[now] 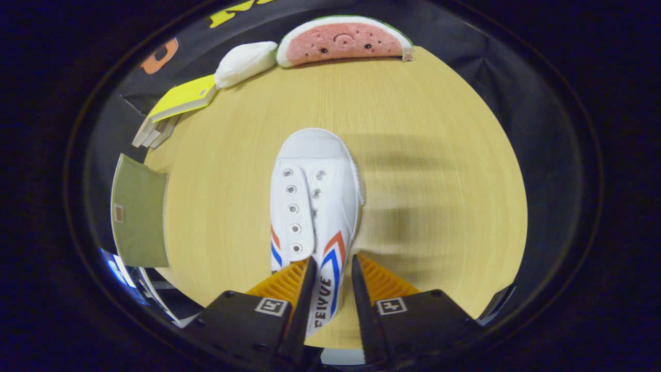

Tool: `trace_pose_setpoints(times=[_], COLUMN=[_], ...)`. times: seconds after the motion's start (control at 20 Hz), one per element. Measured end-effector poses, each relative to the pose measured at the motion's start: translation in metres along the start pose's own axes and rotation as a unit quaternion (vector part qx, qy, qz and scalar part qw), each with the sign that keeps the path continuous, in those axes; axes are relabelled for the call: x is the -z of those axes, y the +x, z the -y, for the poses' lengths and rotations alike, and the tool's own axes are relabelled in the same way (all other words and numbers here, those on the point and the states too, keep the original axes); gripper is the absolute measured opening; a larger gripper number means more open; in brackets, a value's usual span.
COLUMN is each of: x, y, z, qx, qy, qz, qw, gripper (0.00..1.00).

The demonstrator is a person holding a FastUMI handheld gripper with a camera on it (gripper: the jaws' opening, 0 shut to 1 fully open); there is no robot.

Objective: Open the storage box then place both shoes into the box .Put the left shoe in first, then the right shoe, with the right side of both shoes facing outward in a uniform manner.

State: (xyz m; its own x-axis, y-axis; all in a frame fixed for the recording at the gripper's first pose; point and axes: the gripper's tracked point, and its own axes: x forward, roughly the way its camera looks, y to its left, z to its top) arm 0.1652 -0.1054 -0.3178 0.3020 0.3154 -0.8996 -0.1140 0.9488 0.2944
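I am holding the gripper low over the table, and its two fingers are closing in on the heel end of a white shoe. The side wall of the shoe, the one with the red and blue chevron stripes, is sitting in the narrow gap between the fingers. I cannot tell whether both fingers are actually pressing on it: the left one looks to be against the shoe, while the right one seems to stand just clear of the sole. So I am reading the jaws as nearly together around the shoe's side, grip unconfirmed.

The shoe is pointing away from me, toe ahead, lace eyelets up, lying upright on the wood.

Beyond the toe the tabletop is running bare up to the far edge, where a watermelon-slice plush and a white pouch are resting against the booth wall. Off to the left, a yellow book is lying on a stack, and nearer to me a green folder is sitting at the table's left edge.

I am judging this as the shoe pick-up step. Which shoe it is I cannot say for sure. Next I am needing a firm pinch on the heel wall, a clean lift, and a turn so the right side faces outward.
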Motion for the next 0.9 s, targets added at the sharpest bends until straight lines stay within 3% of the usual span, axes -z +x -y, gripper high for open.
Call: trace_pose_setpoints(times=[0.1,0.25,0.6,0.9], x=[-0.001,0.001,0.023,0.03], y=[0.0,-0.003,-0.046,-0.111], z=[0.004,0.002,-0.052,-0.161], qx=[0.006,-0.012,-0.04,-0.074], qy=[0.0,0.035,0.074,0.082], qz=[0.0,0.002,0.022,0.064], qw=[1.0,0.999,0.996,0.992], gripper=[0.28,0.07,0.06,0.06])
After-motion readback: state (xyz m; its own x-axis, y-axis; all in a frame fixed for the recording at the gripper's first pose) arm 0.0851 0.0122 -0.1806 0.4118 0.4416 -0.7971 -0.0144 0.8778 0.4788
